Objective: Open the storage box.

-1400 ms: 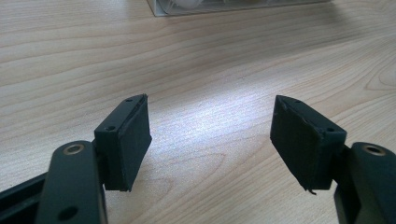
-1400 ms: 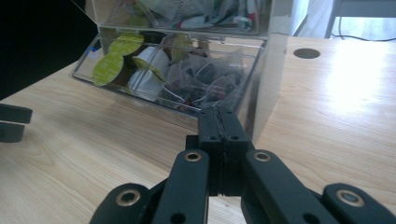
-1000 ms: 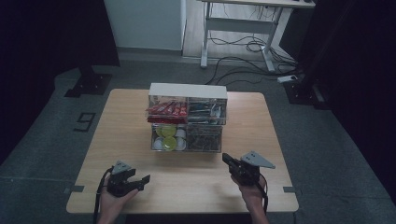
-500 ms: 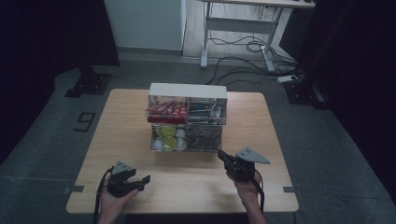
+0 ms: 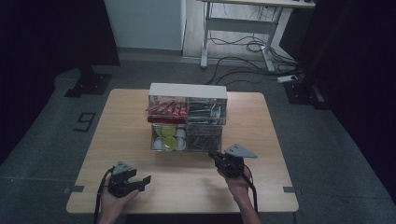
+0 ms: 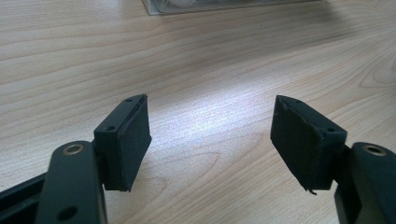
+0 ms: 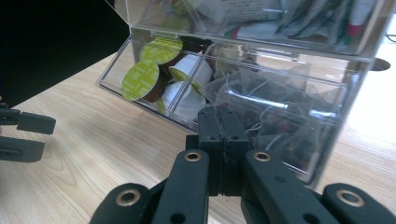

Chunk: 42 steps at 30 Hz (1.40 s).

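Clutter fills a clear four-compartment organiser point(image 5: 187, 119) at the worktop's point(image 5: 116, 135) middle: red sachets, green-lidded capsules point(image 7: 140, 79), tangled packets. Right gripper point(image 5: 215, 156), jaws pressed together, sits just before its lower right compartment. Left gripper point(image 5: 145, 179) rests near the front edge, jaws wide. Cables point(image 5: 238, 46) cross the dim floor behind.

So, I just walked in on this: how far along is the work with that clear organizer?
Nothing looks done yet: the clear organizer sits full, its drawers closed. In hand: the right tongs, pressed shut and empty, point at the lower right drawer. The left tongs are open above bare table. Any opening or picking is still left.
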Available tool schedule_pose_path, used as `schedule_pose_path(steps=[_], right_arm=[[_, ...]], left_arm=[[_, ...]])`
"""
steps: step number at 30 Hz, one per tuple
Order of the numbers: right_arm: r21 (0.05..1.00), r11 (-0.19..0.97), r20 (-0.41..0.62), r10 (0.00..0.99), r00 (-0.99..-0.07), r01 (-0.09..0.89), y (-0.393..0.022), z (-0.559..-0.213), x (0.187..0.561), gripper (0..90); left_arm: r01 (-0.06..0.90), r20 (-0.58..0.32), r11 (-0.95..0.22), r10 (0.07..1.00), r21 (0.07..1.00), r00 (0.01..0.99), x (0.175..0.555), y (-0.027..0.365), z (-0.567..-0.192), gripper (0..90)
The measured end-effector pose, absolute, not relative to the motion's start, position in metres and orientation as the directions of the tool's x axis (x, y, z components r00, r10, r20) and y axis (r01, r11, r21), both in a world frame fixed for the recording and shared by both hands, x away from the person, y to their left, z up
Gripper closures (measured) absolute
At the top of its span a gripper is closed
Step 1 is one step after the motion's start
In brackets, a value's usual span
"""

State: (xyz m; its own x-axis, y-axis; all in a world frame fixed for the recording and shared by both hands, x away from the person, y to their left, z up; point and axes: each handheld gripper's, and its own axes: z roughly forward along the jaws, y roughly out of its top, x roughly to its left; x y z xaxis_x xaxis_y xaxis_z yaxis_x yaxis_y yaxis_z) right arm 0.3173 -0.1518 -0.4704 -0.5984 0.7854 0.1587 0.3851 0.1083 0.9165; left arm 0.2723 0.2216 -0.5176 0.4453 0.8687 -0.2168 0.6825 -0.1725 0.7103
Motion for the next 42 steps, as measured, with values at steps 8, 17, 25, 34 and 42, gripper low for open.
schedule_pose_path(steps=[8,17,25,34,42], right_arm=[[0.912,0.12,0.163,0.772,-0.615,0.393,-0.139,-0.475,0.327,88.9],[0.905,0.139,0.159,0.767,-0.621,0.403,-0.133,-0.483,0.328,88.9],[0.892,0.15,0.166,0.769,-0.618,0.426,-0.134,-0.492,0.326,88.9],[0.877,0.156,0.174,0.778,-0.604,0.454,-0.139,-0.502,0.327,88.9],[0.867,0.165,0.172,0.787,-0.593,0.47,-0.14,-0.509,0.331,88.9]], left_arm=[[0.682,-0.216,-0.172,0.87,0.711,0.444,0.272,0.222,-0.518,28.8],[0.687,-0.222,-0.181,0.863,0.704,0.454,0.273,0.219,-0.519,28.6],[0.686,-0.227,-0.182,0.858,0.705,0.461,0.272,0.219,-0.518,28.5],[0.687,-0.228,-0.186,0.855,0.703,0.465,0.272,0.218,-0.518,28.4],[0.69,-0.228,-0.19,0.855,0.699,0.466,0.273,0.217,-0.519,28.4]])
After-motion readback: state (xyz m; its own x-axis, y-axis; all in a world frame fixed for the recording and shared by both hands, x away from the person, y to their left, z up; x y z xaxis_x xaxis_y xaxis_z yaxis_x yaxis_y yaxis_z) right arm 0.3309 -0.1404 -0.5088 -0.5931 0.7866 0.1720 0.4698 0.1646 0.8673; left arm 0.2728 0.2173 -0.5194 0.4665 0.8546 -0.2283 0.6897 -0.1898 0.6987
